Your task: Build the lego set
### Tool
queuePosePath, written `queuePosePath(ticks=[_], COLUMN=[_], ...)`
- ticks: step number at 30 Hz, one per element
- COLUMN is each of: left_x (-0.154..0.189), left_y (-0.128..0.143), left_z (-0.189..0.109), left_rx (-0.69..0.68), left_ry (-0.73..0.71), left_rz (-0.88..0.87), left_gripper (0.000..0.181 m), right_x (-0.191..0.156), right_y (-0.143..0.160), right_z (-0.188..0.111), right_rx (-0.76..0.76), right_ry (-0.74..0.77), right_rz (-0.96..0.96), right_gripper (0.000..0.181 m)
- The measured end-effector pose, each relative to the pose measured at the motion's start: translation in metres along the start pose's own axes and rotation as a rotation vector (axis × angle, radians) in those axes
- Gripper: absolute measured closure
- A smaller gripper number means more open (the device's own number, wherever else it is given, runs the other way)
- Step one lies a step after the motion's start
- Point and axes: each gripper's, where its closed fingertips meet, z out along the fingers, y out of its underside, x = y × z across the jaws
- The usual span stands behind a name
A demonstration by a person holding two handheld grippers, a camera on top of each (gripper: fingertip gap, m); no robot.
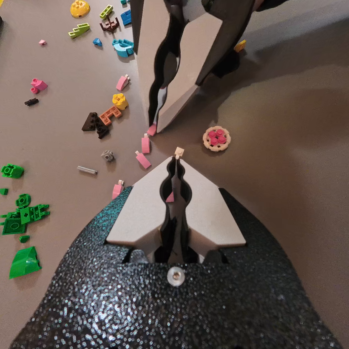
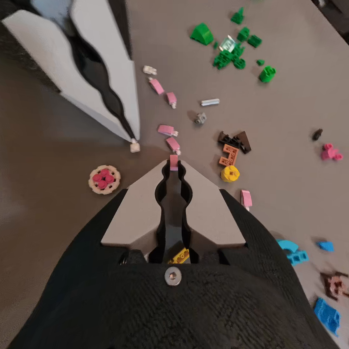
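Observation:
My left gripper [image 1: 176, 158] is shut on a small white clip piece [image 1: 179, 152] that sticks out past its tips; the piece also shows in the right wrist view [image 2: 134, 147]. My right gripper [image 2: 173, 162] is shut on a pink curved slope piece [image 2: 173, 161], seen from the left wrist view [image 1: 151, 130] with its tip low over the table. The two gripper tips are close together, apart. Several pink slope pieces with white clips [image 1: 145, 145] lie in a line beside them. A tan round plate with magenta studs [image 1: 216, 138] lies just to the side [image 2: 104, 179].
Loose bricks are scattered on the grey-brown table [image 1: 283, 170]: green pieces [image 1: 22, 215], a black, brown and orange cluster [image 1: 102, 120], a yellow round brick [image 1: 120, 101], a grey stud block [image 1: 107, 155], a grey axle [image 1: 87, 170], and blue, lime and yellow pieces farther off [image 1: 122, 47]. Spacing between my two grippers at the tips: around 5 cm. The right tips stand about 5 cm off the yellow round brick [image 1: 120, 101]. It turns up in the right wrist view [image 2: 227, 172] as well.

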Motion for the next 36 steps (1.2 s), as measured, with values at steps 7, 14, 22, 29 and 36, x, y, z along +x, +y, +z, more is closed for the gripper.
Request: queuePosePath(ticks=[7,14,22,29,36], left_x=[0.001,0.001,0.001,0.001,0.003], left_y=[0.003,0.003,0.003,0.004,0.004], left_z=[0.004,0.004,0.004,0.003,0.002], left_rx=[0.001,-0.019,-0.017,-0.009,-0.002], left_ry=[0.031,0.01,0.006,0.013,0.036], left_rz=[-0.03,-0.05,-0.048,-0.029,0.002], left_gripper=[0.181,0.181,0.181,0.181,0.181], right_x=[-0.017,-0.014,-0.021,-0.036,-0.033], right_y=[-0.015,0.006,0.013,-0.003,-0.004], right_z=[-0.008,-0.008,-0.016,-0.02,-0.012], right_rx=[0.108,-0.054,-0.074,0.003,-0.024], right_ry=[-0.136,-0.063,-0.094,-0.203,-0.279], right_rz=[0.026,0.011,0.043,-0.029,-0.409], right_gripper=[0.174,0.169,0.16,0.159,0.154])
